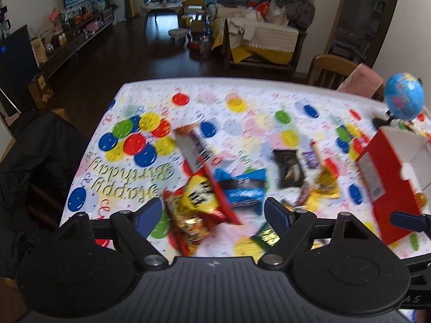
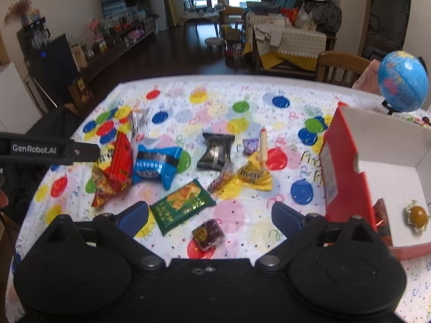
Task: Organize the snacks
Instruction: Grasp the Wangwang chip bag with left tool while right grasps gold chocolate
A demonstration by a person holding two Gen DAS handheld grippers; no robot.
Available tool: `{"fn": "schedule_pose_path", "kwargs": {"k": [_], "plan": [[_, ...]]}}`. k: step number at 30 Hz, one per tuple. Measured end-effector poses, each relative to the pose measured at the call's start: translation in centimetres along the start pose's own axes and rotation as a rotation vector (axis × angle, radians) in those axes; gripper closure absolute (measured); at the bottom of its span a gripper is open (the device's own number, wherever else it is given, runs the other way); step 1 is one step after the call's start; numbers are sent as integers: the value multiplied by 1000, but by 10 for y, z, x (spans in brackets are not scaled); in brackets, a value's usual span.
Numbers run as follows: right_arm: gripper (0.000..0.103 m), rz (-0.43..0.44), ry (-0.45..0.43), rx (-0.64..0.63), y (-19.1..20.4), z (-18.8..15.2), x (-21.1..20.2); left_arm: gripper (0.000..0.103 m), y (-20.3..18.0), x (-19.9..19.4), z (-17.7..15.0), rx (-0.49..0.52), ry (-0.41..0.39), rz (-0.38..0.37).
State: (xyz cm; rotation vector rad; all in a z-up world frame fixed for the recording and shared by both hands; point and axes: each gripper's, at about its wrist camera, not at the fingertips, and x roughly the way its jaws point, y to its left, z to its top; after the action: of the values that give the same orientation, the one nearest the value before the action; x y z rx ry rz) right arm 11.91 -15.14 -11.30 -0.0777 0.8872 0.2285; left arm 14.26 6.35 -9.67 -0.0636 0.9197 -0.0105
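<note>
Above a balloon-print tablecloth (image 2: 237,99), 2 handheld grippers hover with jaws spread and empty: the left gripper (image 1: 212,210) over a crinkly red-and-yellow packet (image 1: 188,215), the right gripper (image 2: 210,212) over a glossy green wrapper (image 2: 181,204) and a small dark sweet (image 2: 208,234). Most snacks lie loose; the red cardboard box (image 2: 342,167) at right holds 1 foil-wrapped sweet (image 2: 417,215). Next, seemingly, a pinch on a slippery film packet.

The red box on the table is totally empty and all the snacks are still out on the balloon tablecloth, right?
Not quite. The red box isn't empty: the right wrist view shows a gold-wrapped round treat already lying inside it, with a red packet by the near wall. The other snacks, like the green packet and blue packet, are still out on the balloon tablecloth.
</note>
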Motion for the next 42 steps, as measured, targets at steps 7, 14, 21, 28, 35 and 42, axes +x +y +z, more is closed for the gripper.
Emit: {"fn": "schedule_pose_path", "kwargs": {"k": [7,14,21,28,35,42], "plan": [[13,-26,83,-21,6,-13,37,20,16,38,-10,26,80,8],[18,-43,135,-61,13,-22,61,20,18,65,-17,99,119,11],[25,-74,172,-87,15,-28,79,20,24,88,-19,129,147,27],[41,-86,183,-121,19,-31,83,20,28,97,-19,126,146,26],[68,-87,185,-130,19,-32,83,26,34,97,-17,80,143,4],[68,-101,176,-111,16,-35,77,57,38,91,-17,58,128,27]]}}
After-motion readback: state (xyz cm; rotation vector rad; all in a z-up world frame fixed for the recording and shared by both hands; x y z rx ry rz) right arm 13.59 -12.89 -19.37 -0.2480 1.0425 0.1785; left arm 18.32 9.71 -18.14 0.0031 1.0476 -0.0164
